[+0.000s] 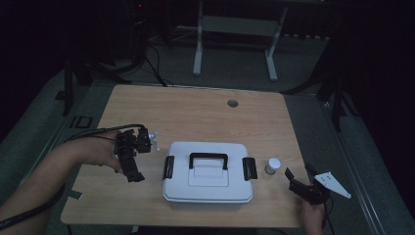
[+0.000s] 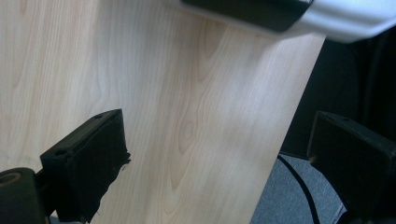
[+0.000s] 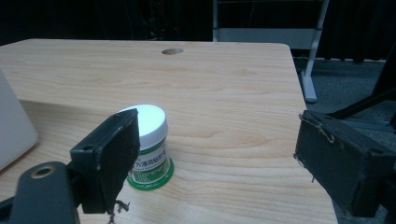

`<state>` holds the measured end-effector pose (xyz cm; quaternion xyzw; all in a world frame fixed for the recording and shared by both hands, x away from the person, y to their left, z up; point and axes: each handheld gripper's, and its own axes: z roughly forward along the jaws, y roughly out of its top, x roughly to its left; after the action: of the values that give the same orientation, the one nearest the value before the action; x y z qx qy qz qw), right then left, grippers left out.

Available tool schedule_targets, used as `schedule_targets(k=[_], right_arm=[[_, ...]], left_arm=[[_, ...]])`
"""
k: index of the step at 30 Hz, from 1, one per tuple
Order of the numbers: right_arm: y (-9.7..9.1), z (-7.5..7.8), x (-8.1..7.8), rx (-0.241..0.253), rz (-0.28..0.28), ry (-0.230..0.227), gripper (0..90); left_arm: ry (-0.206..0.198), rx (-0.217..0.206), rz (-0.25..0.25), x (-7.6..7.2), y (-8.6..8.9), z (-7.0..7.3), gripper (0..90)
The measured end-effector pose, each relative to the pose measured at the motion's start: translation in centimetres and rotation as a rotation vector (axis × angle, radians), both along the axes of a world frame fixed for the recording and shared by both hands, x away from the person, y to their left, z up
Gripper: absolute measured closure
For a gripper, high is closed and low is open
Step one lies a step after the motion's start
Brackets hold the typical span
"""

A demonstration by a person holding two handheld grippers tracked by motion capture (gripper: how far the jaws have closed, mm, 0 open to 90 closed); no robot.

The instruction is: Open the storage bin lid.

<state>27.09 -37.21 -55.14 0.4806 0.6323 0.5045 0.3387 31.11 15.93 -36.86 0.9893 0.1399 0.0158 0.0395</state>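
A white plastic box (image 1: 208, 188) with a black handle (image 1: 208, 157) and a black latch on each side sits shut at the table's front middle. Just right of it stands a small jar (image 1: 273, 165) with a white lid. My left gripper (image 1: 131, 171) hovers left of the box. In the left gripper view, my left gripper (image 2: 217, 126) is open over bare wood, and the box's edge (image 2: 355, 18) and a latch (image 2: 247, 9) lie ahead. My right gripper (image 1: 298, 170) is open near the front right corner. My right gripper (image 3: 217, 119) points at the jar (image 3: 152, 126), which sits partly behind the left jaw.
The wooden table (image 1: 195, 117) has a round cable hole (image 1: 232, 103) near its far edge. Its right edge runs close beside my right gripper. A white desk frame (image 1: 235, 24) and dark stands are on the grey floor beyond.
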Motion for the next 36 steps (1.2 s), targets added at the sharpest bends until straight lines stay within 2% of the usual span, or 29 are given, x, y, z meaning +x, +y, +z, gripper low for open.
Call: schedule_targets(k=[5,6,10,12,13,15,16,17,23,25,27,28,35,36], right_arm=[[-0.1,0.0,0.0,0.004,0.002,-0.001,13.6],[-0.1,0.0,0.0,0.006,0.003,-0.003,13.6],[-0.1,0.0,0.0,0.007,0.006,-0.002,13.6],[-0.1,0.0,0.0,0.009,0.008,-0.003,13.6],[-0.2,0.0,0.0,0.011,0.008,-0.004,13.6],[-0.2,0.0,0.0,0.014,0.009,-0.003,13.6],[-0.2,0.0,0.0,0.014,0.010,-0.004,13.6],[-0.2,0.0,0.0,0.015,0.010,-0.004,13.6],[-0.3,0.0,0.0,0.020,0.014,-0.006,13.6],[-0.3,0.0,-0.1,0.027,0.015,-0.006,13.6],[-0.3,0.0,-0.1,0.029,0.016,-0.007,13.6],[-0.4,0.0,-0.1,0.032,0.017,-0.009,13.6],[-0.5,0.0,-0.1,0.038,0.021,-0.009,13.6],[-0.5,0.0,-0.1,0.039,0.022,-0.008,13.6]], left_arm=[[0.003,-0.008,-0.025,0.6,-1.7,0.5,4.5],[0.001,0.001,-0.043,0.8,-2.6,0.6,4.5],[0.002,0.008,-0.077,1.3,-4.2,0.7,4.5],[0.018,-0.017,-0.077,1.5,-4.8,0.8,4.5],[0.005,-0.008,-0.086,1.6,-5.2,0.8,4.5],[0.012,-0.009,-0.100,1.8,-6.0,0.8,4.5],[-0.001,-0.001,-0.106,1.8,-6.3,0.8,4.5],[0.011,-0.009,-0.112,1.9,-6.7,0.8,4.5],[0.014,-0.007,-0.151,2.2,-8.9,0.9,4.5],[-0.007,-0.006,-0.163,2.4,-9.6,1.1,5.8],[-0.007,-0.009,-0.171,2.4,-10.0,1.1,5.8],[-0.011,-0.013,-0.186,2.6,-10.7,1.2,5.9],[0.001,-0.011,-0.215,2.8,-12.7,1.2,15.2],[0.018,-0.012,-0.213,3.1,-13.2,1.2,20.0]])
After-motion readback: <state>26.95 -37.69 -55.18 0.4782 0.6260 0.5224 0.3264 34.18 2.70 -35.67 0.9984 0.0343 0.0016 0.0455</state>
